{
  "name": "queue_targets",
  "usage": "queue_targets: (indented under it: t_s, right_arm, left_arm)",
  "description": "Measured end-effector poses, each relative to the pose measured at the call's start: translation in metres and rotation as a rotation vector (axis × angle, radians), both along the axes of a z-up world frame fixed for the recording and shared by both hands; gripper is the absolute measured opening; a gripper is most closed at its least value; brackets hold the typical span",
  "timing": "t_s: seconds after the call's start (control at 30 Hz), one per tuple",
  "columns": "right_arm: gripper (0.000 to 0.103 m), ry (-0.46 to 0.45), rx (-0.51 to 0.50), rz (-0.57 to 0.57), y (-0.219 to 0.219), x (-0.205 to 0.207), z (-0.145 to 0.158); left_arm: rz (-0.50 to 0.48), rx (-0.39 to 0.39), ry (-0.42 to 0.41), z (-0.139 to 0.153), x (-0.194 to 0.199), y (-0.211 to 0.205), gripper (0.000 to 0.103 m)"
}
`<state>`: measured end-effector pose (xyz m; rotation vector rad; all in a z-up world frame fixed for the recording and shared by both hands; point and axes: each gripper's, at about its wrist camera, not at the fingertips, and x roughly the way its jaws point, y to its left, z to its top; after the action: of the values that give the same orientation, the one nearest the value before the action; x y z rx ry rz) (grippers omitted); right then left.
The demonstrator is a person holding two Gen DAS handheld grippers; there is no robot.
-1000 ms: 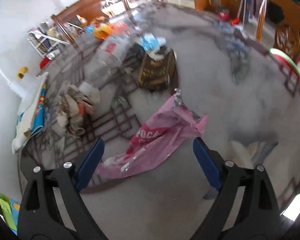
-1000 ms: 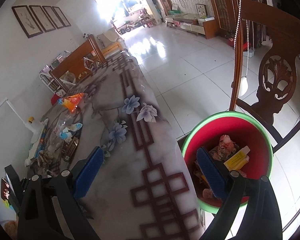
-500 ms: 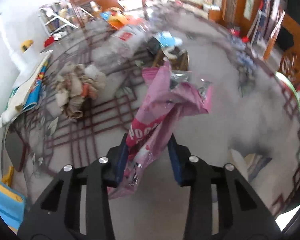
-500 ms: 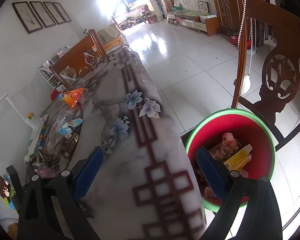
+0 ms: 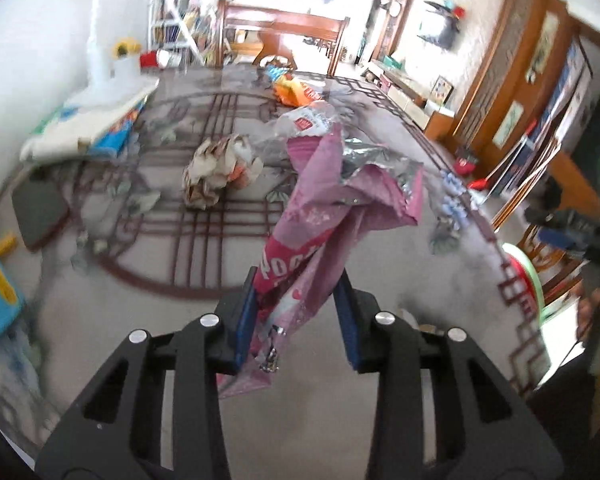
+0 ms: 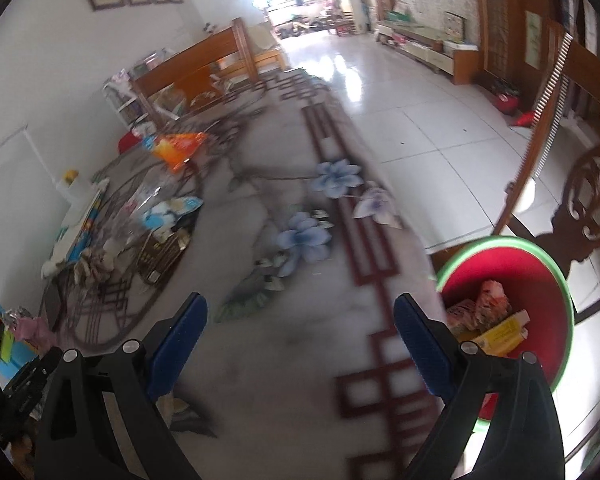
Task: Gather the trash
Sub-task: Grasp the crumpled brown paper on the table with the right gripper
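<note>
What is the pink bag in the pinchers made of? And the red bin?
The pink bag, held in the left gripper, looks like thin plastic film with a shiny silver foil lining: it crumples sharply and glints inside its torn top. The red bin looks like smooth moulded plastic with a green rim, though blur leaves that uncertain.

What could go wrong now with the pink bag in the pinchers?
1. The left gripper pinches the pink wrapper only near its lower end, so it might slip out before reaching the red bin.
2. The wrapper's torn top flops loose and could snag other trash, such as the crumpled paper.
</note>
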<state>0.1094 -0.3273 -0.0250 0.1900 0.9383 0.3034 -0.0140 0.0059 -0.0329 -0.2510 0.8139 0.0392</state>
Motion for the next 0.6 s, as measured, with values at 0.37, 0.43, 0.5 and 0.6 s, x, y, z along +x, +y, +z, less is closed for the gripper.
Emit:
queue_targets:
  t_s: [0.37,0.43,0.5,0.6]
  right_arm:
    - [0.091,-0.022,-0.106,0.173,0.082,-0.008,-0.011]
    - [0.091,-0.041,-0.115,0.178,0.093,-0.007,-0.008]
    - [0.091,-0.039,-0.079,0.181,0.106,-0.003,-0.004]
    - [0.091,0.034,0.05,0.179,0.134,0.015,-0.001]
  left_arm:
    - [0.064,-0.245,0.079,-0.025,-0.001,0.032,0.035]
    - [0.058,-0.277,0.052,-0.02,-0.004,0.035,0.035]
    - [0.057,-0.3,0.021,-0.013,-0.006,0.04,0.035]
    - [0.082,-0.354,-0.046,0.0,-0.016,0.052,0.035]
